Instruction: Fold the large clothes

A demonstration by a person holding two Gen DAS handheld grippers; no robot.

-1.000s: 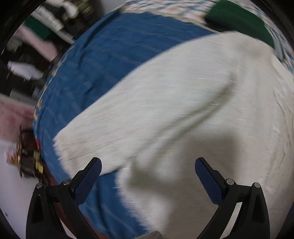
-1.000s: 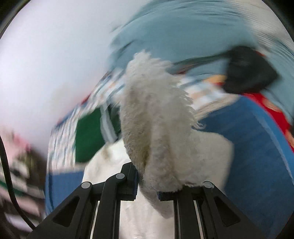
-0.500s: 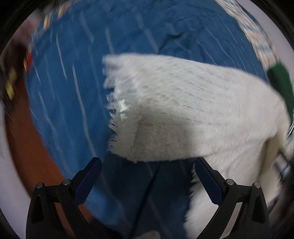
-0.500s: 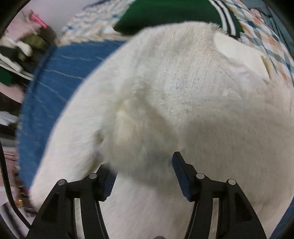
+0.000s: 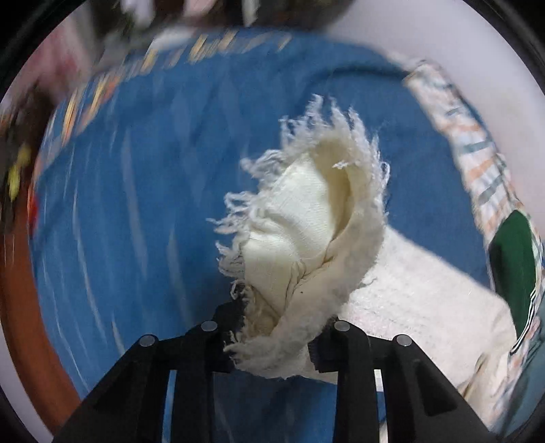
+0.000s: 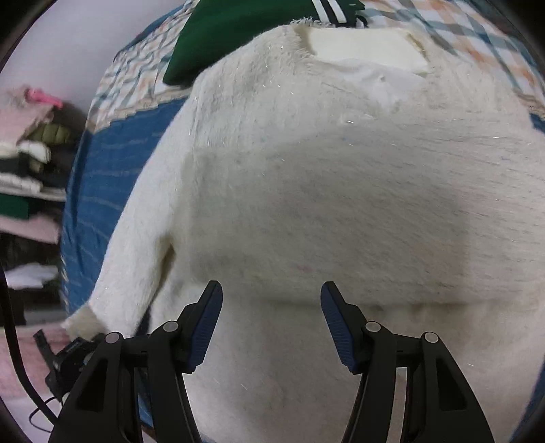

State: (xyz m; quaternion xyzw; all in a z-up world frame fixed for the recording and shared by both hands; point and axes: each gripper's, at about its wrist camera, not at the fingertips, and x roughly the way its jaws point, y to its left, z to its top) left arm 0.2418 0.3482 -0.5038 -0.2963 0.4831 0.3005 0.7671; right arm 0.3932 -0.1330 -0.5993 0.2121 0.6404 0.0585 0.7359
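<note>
Blue striped bedspread (image 5: 143, 211) under a cream fuzzy sweater (image 6: 340, 191), beside a plaid sheet (image 6: 477, 37) and a green garment (image 6: 238, 30).

On the bed, the sweater lies spread across the bedspread, its neck label towards the plaid sheet. The left gripper (image 5: 276, 335) has its jaws closed on a fringed edge of the sweater, bunched and lifted off the bedspread. The right gripper (image 6: 270, 306) hovers over the sweater's body, jaws parted wide, holding nothing. Stacked folded clothes (image 6: 30, 143) sit on shelves at the far left.
</note>
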